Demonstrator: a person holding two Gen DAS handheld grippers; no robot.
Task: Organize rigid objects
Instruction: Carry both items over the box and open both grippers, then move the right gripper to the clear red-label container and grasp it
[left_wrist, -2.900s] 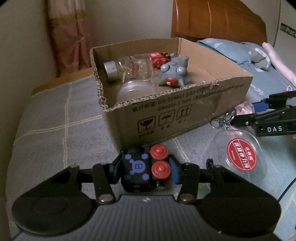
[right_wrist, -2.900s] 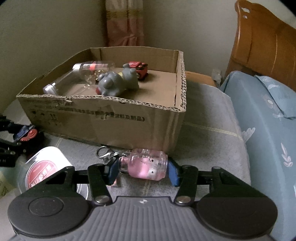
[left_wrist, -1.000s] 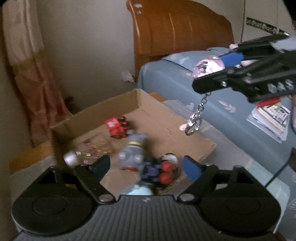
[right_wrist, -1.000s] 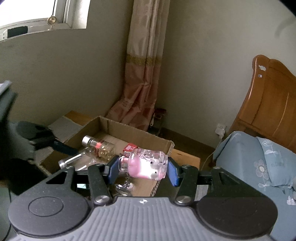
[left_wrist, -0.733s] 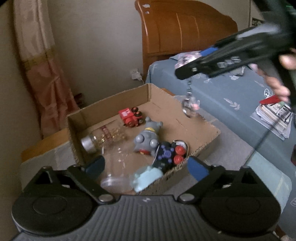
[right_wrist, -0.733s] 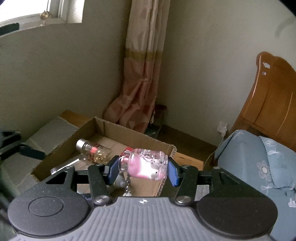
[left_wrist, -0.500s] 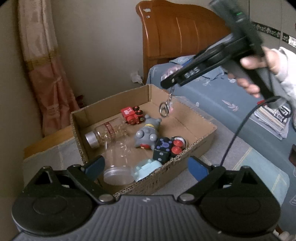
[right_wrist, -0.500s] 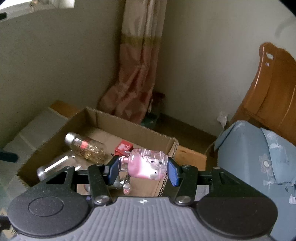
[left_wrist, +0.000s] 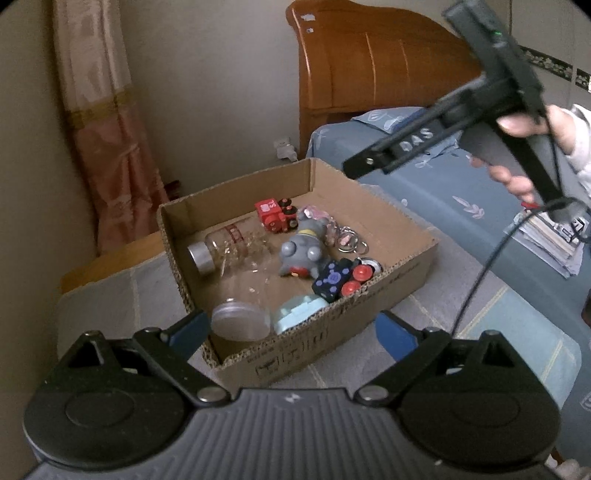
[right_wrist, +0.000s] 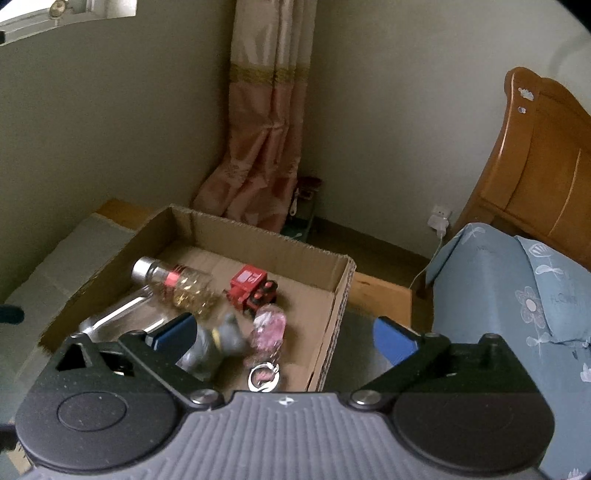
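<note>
A cardboard box (left_wrist: 402, 266) holds a red toy train (left_wrist: 275, 215), a grey plush figure (left_wrist: 301, 251), a glass bottle with a silver cap (left_wrist: 221, 247), a clear jar (left_wrist: 240, 321), a dark blue fidget cube with red buttons (left_wrist: 341, 277) and the pink keychain capsule (right_wrist: 269, 328) with its rings (left_wrist: 349, 240). My left gripper (left_wrist: 291, 332) is open and empty above the box's near edge. My right gripper (right_wrist: 282, 334) is open and empty above the box (right_wrist: 340, 295); it shows from the side in the left wrist view (left_wrist: 354, 168).
The box stands on a grey checked surface (left_wrist: 498, 314). A bed with blue bedding (left_wrist: 461, 192) and a wooden headboard (left_wrist: 369, 66) is on the right. A pink curtain (left_wrist: 107, 147) hangs in the corner. Books (left_wrist: 546, 232) lie on the bed.
My right gripper opened and the pink keychain capsule dropped into the box beside the grey figure. My left gripper stays open and has barely moved.
</note>
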